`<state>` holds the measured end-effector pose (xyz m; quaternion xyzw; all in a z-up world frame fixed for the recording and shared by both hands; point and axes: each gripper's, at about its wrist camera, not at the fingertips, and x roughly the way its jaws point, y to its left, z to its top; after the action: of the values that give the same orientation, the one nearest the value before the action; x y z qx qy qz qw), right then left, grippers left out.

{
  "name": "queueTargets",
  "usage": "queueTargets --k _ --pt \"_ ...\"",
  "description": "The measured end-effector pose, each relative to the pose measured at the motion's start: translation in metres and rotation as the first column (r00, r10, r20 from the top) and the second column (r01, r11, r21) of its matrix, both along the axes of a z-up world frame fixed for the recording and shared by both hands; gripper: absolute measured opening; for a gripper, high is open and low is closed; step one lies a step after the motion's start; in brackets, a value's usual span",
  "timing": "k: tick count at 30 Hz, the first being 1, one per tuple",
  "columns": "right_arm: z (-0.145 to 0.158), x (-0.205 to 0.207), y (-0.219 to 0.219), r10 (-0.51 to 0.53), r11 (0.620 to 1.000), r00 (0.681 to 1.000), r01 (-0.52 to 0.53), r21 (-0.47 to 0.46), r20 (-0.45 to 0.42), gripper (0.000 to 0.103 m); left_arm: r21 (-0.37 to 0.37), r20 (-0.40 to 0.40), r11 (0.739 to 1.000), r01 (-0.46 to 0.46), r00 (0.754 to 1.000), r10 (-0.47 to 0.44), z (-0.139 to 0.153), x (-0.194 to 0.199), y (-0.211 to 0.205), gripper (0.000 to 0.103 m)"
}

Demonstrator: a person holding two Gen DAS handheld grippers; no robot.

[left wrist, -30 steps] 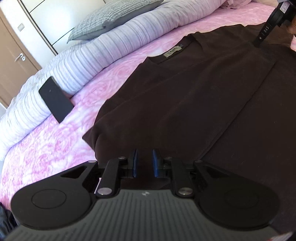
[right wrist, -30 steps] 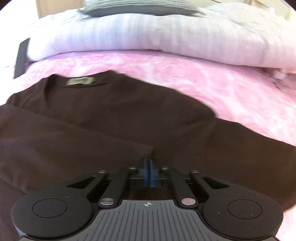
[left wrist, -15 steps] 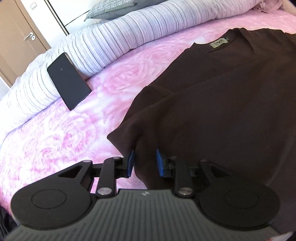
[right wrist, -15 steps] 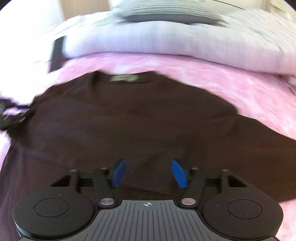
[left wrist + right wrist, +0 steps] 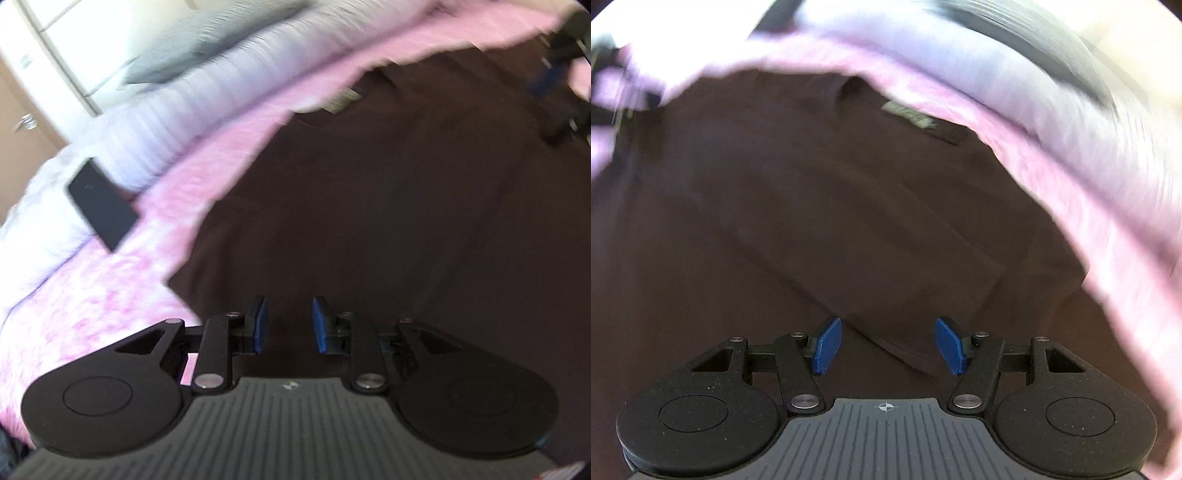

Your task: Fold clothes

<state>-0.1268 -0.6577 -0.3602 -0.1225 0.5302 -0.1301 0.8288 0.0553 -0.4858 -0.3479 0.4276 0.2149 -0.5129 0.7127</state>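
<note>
1. The brown shirt (image 5: 388, 221) lies flat on the pink bed (image 5: 92, 295), filling the middle of both views.
2. Your left gripper (image 5: 287, 325) and right gripper (image 5: 888, 347) are both open, holding nothing.
3. A sleeve (image 5: 886, 266) lies folded in, low in the right view. Grab edges flat and keep folds straight.

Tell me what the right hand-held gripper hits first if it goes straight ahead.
Probably the dark brown shirt: the open right hand-held gripper points at its folded-over sleeve edge. Depth is blurred.
</note>
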Motion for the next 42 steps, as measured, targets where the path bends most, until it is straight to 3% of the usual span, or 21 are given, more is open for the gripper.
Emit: queueTargets --k 4,7,9,12,17,23,29,31,37,42 --pt "-0.009 -0.012 -0.003 0.08 0.996 0.997 -0.081 -0.024 -0.019 0.06 0.003 0.025 1.0 0.0 1.0 0.0 -0.01 -0.009 0.005 0.021" --pt "-0.006 -0.017 -0.021 -0.045 0.995 0.999 0.046 0.087 -0.006 0.06 0.024 -0.012 0.999 -0.042 0.999 0.042 -0.002 -0.012 0.004 0.021" --pt "-0.005 -0.023 -0.035 -0.173 0.965 0.985 0.174 0.195 -0.021 0.061 0.037 -0.038 0.997 -0.073 0.996 0.075 0.007 -0.017 0.006 0.021" --pt "0.001 -0.038 -0.048 -0.32 0.892 0.945 0.326 0.314 -0.071 0.061 0.044 -0.064 0.991 -0.129 0.989 0.132 0.024 -0.028 0.01 0.023" --pt "0.021 -0.087 -0.037 -0.379 0.852 0.925 0.364 0.376 -0.037 0.061 0.053 -0.124 0.97 -0.239 0.962 0.244 0.05 -0.07 0.023 0.027" --pt "0.036 -0.162 -0.029 -0.515 0.742 0.856 0.476 0.472 -0.053 0.061 0.095 -0.103 0.972 -0.213 0.969 0.223 0.066 -0.141 0.038 0.028" --pt "0.064 -0.214 -0.014 -0.588 0.696 0.807 0.54 0.474 -0.056 0.061 0.068 -0.114 0.976 -0.207 0.97 0.213 0.093 -0.17 0.046 0.033" --pt "0.075 -0.226 -0.011 -0.626 0.671 0.778 0.57 0.474 -0.049 0.061 0.056 -0.115 0.979 -0.198 0.972 0.203 0.1 -0.172 0.049 0.035" --pt "0.11 -0.254 0.0 -0.763 0.551 0.646 0.665 0.505 -0.019 0.061 0.012 -0.137 0.977 -0.213 0.968 0.212 0.119 -0.162 0.067 0.037" --pt "0.127 -0.264 0.007 -0.834 0.474 0.552 0.706 0.527 0.01 0.061 -0.003 -0.132 0.978 -0.209 0.969 0.207 0.131 -0.159 0.088 0.038"
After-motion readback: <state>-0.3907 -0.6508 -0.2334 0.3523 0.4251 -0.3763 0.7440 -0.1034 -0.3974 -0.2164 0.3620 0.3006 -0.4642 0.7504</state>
